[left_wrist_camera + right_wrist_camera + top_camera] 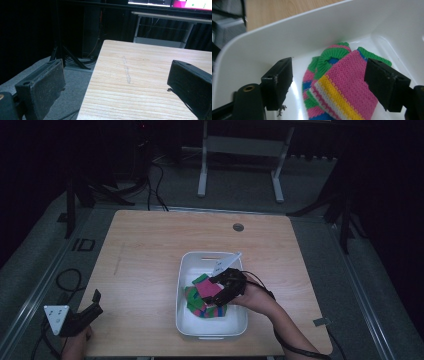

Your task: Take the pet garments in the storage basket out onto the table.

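A white bin (pixel 210 334) stands on the wooden table (pixel 145 250), right of its middle. Inside it lies a bundle of knitted striped socks (pixel 202 297), pink, green, blue and yellow. My right gripper (pixel 220 292) reaches into the bin from the right, held by a hand. In the right gripper view its jaws (pixel 329 65) stand apart on either side of the pink sock (pixel 344 82), with a gap at the left jaw, above the bin's white wall (pixel 312 32). My left gripper (pixel 98 302) rests at the table's front left corner, open and empty (pixel 117 66), pointing across bare wood (pixel 140 62).
A round cable hole (pixel 238 227) sits near the table's far edge. A pale streak (pixel 127 71) marks the wood on the left. Beyond the table stands a white frame (pixel 202 170). Cables (pixel 65 280) lie on the floor at the left.
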Tool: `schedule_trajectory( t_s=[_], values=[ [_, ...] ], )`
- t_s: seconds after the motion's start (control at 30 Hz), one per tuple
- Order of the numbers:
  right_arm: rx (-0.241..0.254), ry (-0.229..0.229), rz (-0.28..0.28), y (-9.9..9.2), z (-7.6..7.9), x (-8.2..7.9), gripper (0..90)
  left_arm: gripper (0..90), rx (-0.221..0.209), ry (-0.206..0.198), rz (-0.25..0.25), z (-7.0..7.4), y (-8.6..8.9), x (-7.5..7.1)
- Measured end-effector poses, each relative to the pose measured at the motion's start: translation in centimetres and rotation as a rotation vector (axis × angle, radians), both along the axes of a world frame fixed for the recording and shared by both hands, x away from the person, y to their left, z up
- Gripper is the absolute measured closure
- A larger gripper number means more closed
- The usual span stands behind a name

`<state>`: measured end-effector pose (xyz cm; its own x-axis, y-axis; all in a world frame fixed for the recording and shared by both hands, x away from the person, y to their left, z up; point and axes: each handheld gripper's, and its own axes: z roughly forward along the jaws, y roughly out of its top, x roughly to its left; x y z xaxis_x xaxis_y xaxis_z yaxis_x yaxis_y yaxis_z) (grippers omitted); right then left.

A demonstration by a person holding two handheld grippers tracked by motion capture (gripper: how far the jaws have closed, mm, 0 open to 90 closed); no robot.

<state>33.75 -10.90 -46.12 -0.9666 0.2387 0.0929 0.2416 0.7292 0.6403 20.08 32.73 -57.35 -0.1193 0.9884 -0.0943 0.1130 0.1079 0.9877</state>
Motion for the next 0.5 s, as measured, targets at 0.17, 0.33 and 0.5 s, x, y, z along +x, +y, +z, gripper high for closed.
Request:
schedule_trajectory(
  t_s=[0.17, 0.33, 0.5],
  values=[
    [-0.071, 0.012, 0.0, 2.1, -1.2, 0.4, 22.7, 1.8, 0.003, -0.001, -0.004, 0.0, 0.0, 0.0],
    [-0.139, 0.011, 0.0, 3.6, -2.4, 0.8, 24.4, 1.8, -0.001, -0.002, -0.007, 0.0, 0.0, 0.0],
    [-0.22, -0.004, -0.005, 4.8, -3.9, 0.9, 26.4, 1.8, 0.002, -0.001, -0.007, 0.0, 0.0, 0.0]
  ],
)
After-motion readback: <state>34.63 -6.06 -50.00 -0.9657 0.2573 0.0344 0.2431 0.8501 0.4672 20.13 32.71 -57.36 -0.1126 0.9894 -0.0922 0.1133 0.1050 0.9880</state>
